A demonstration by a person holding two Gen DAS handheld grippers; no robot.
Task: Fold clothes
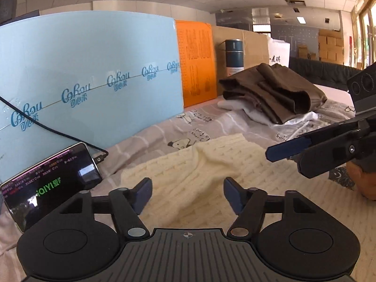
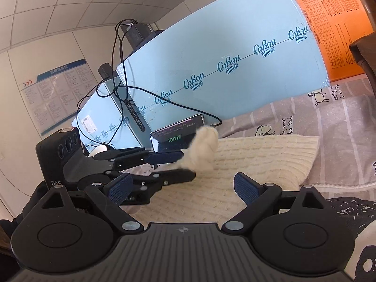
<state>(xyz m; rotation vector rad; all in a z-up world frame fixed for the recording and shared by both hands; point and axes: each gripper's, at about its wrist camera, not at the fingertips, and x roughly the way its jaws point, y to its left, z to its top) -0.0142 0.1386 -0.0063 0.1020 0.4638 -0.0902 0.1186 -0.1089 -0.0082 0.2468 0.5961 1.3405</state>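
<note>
A cream cable-knit sweater [image 1: 211, 164] lies spread on the bed's grey cartoon-print sheet [image 1: 164, 129]. My left gripper [image 1: 188, 192] hovers low over it, jaws wide apart, pads touching nothing. In the right wrist view the left gripper [image 2: 188, 165] comes in from the left. A raised bunch of the sweater [image 2: 205, 149] stands at its fingertips, and its fingers stay apart. My right gripper [image 2: 183, 188] is open above the sweater's [image 2: 258, 155] near part, nothing between its pads. One of its fingers [image 1: 289, 149] reaches in from the right in the left wrist view.
A folded brown garment [image 1: 275, 94] tops white clothes [image 1: 258, 115] at the back right. A lit phone [image 1: 51, 183] with a cable leans on a light blue box [image 1: 94, 70]. Behind stand an orange board [image 1: 197, 61], a dark flask [image 1: 233, 56] and cardboard.
</note>
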